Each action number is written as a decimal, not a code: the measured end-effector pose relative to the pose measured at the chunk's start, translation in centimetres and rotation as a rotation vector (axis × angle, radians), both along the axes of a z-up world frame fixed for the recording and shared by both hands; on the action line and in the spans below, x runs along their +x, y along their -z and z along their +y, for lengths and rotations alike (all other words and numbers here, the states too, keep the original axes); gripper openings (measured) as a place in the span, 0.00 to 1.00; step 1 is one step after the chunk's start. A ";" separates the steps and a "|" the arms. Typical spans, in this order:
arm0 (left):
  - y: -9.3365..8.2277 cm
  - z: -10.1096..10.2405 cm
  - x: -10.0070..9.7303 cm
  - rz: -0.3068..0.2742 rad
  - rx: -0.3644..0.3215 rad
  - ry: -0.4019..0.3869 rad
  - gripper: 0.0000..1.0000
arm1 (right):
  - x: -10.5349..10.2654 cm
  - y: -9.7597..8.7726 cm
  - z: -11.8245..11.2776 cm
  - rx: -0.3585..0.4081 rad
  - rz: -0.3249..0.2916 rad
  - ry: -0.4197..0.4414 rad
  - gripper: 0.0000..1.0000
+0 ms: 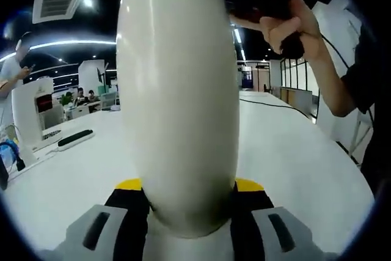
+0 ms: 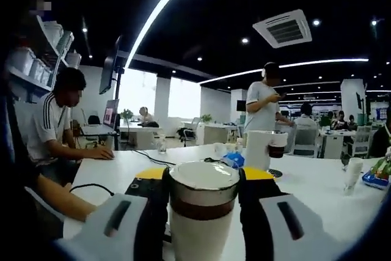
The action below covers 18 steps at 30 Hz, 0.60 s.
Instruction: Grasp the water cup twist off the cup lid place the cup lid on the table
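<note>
stretching across an open office, white table (image 1: pixel 293 157) bears cup (image 1: pixel 177 90)

- The water cup (image 1: pixel 177 96) had a smooth, glossy cream body that caught the ceiling lights.
- The cup lid (image 2: pixel 203 197) looked like satin cream plastic, with a dark matt band.
- The table (image 1: pixel 293 157) was smooth, matt white.
- The right gripper (image 2: pixel 203 212) showed matt grey and black plastic.

We are seeing a glossy cream-white rounded cup body (image 1: pixel 177 96) against a plain white table (image 1: pixel 293 163). We are noting black jaw pads tipped yellow in grey housings on the left gripper (image 1: pixel 189 197). The cream round cup lid (image 2: pixel 203 195) is showing a dark brown band.
</note>
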<state>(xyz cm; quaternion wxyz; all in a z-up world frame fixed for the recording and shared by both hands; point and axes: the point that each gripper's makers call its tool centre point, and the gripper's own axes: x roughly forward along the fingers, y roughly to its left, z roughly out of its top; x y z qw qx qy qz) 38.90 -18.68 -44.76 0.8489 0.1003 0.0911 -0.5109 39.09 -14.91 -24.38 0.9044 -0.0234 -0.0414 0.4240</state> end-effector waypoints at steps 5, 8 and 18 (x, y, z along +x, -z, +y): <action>0.1 0.0 -0.3 0.015 -0.003 0.044 0.53 | -0.4 0.0 0.7 -0.008 -0.012 -0.167 0.47; 0.2 0.0 -0.4 0.014 -0.002 0.054 0.53 | -0.6 -0.1 1.0 0.012 0.012 -0.272 0.47; 0.2 -0.1 -0.5 0.017 -0.006 0.091 0.53 | -1.4 -0.3 1.7 0.042 -0.033 -0.643 0.47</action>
